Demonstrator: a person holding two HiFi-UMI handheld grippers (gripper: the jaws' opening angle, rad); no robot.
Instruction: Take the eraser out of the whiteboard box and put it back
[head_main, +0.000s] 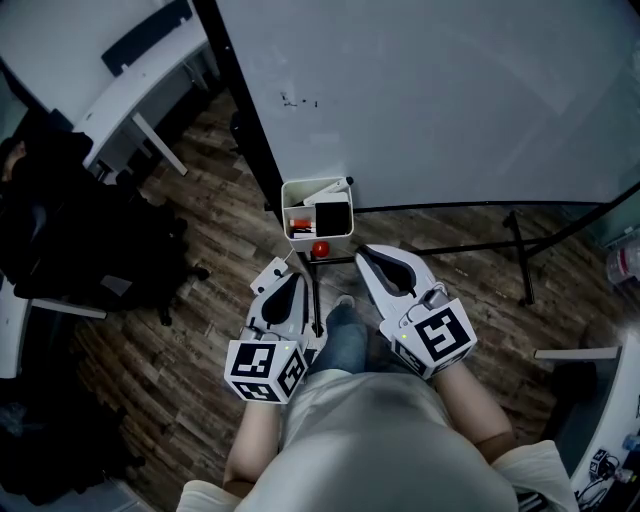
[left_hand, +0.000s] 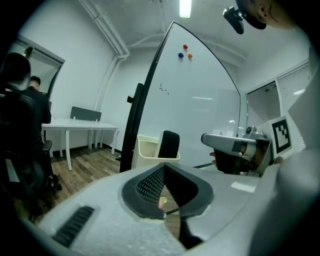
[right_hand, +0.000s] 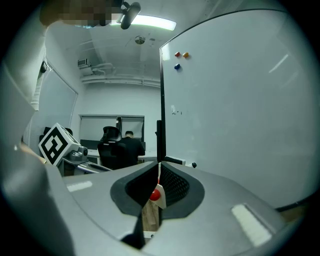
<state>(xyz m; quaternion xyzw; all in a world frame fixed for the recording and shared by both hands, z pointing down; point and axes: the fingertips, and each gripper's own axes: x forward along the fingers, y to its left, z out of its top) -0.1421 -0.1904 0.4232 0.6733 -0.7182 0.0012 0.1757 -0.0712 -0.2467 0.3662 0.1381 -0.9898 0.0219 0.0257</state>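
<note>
A black eraser (head_main: 329, 214) stands upright in the cream box (head_main: 293, 195) that hangs at the whiteboard's lower edge; markers lie beside it. From the left gripper view the eraser (left_hand: 169, 144) rises above the box rim (left_hand: 148, 148). My left gripper (head_main: 281, 270) is shut and empty, just below and left of the box. My right gripper (head_main: 363, 251), also shut and empty, sits below and right of the box. A small red round thing (head_main: 320, 249) lies under the box between the two grippers, and shows past the right jaws (right_hand: 156, 194).
The whiteboard (head_main: 450, 90) fills the upper right, its black stand legs (head_main: 515, 245) spreading over the wooden floor. A white desk (head_main: 120, 95) and dark chairs and bags (head_main: 90, 250) crowd the left. People sit at a desk (right_hand: 122, 145) behind the board.
</note>
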